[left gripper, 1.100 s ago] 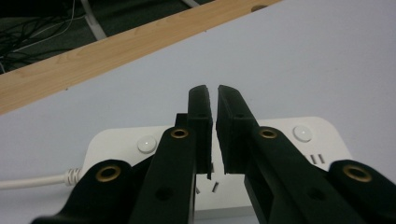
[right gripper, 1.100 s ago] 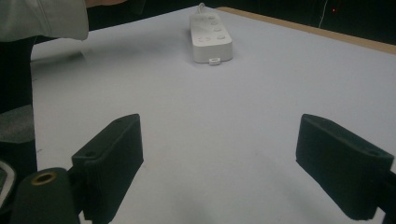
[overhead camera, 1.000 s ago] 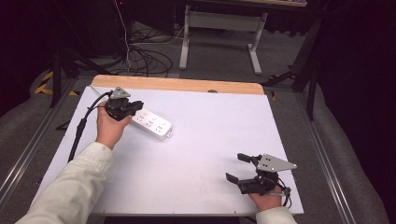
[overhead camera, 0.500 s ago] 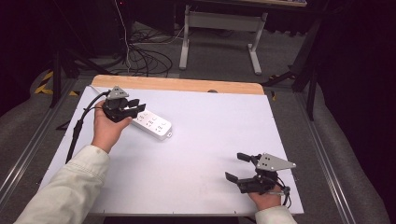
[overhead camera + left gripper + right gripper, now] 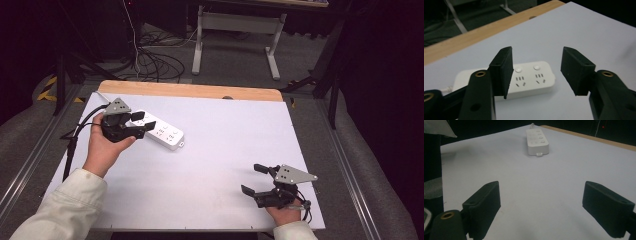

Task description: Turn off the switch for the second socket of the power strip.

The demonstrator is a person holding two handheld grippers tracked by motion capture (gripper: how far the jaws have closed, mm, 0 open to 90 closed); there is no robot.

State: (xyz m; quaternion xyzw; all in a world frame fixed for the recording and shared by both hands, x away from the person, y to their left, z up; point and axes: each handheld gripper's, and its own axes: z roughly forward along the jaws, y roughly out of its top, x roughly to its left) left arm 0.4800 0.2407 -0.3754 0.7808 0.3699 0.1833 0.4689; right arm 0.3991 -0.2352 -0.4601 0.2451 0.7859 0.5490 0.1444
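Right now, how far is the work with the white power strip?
Done, it seems: the power strip lies flat on the white table, apart from both tools. In hand: the left hand-held gripper has just been opening, with nothing between its jaws. The right hand-held gripper waits open near the front edge. What is left cannot be told.

No readable text, label, brand or number anywhere; power strip (image 5: 524, 80) shows plain socket slots and blank buttons.
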